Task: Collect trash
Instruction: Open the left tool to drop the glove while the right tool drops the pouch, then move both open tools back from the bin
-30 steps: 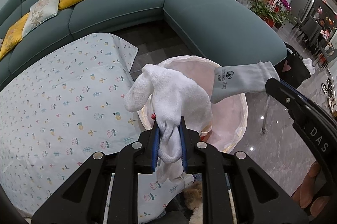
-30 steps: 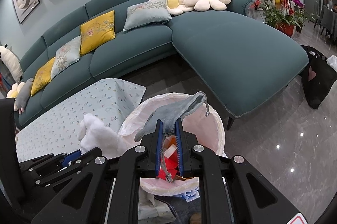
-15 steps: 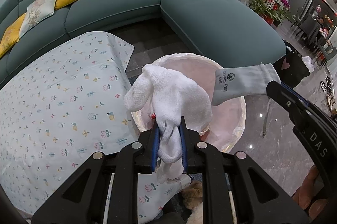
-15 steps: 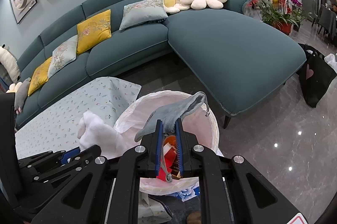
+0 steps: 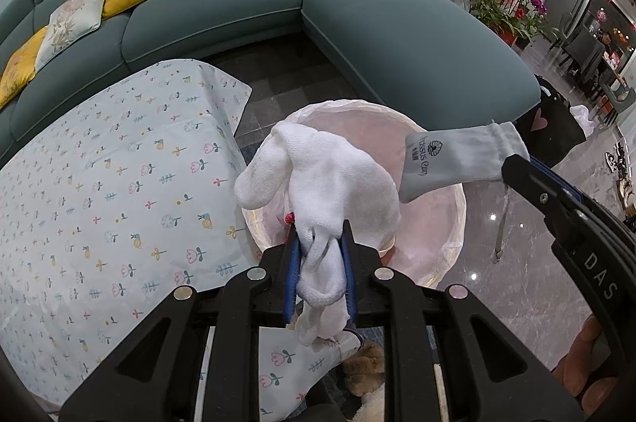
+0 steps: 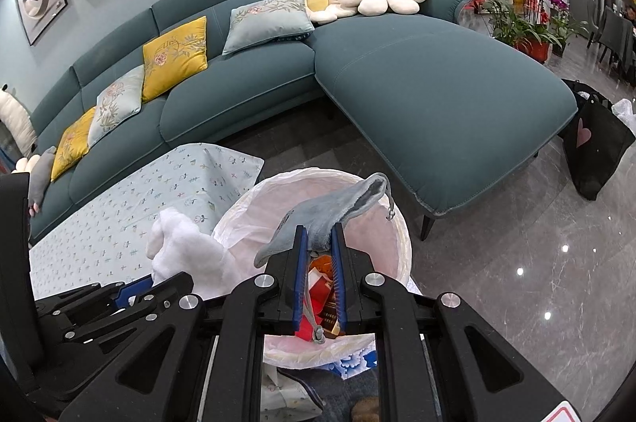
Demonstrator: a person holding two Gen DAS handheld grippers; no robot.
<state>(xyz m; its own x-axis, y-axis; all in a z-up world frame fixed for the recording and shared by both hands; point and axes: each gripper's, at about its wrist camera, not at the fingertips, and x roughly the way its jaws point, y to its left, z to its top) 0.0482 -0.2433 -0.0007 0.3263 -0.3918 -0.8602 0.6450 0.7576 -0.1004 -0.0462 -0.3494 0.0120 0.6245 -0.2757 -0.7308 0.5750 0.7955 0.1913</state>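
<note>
Teal sofa behind; lined round bin (image 6: 401, 255) below. Left gripper (image 5: 320, 263) clamped on white knitted cloth (image 5: 330, 183), right gripper (image 6: 320, 255) on grey drawstring pouch (image 6: 330, 211) (both over the opening). Best released centred, clear of rim.

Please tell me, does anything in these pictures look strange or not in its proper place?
Yes. The task is trash, yet the left gripper holds a clean-looking white sock and the right gripper a grey drawstring pouch, both over the lined trash bin. They look like usable things, not rubbish.
</note>
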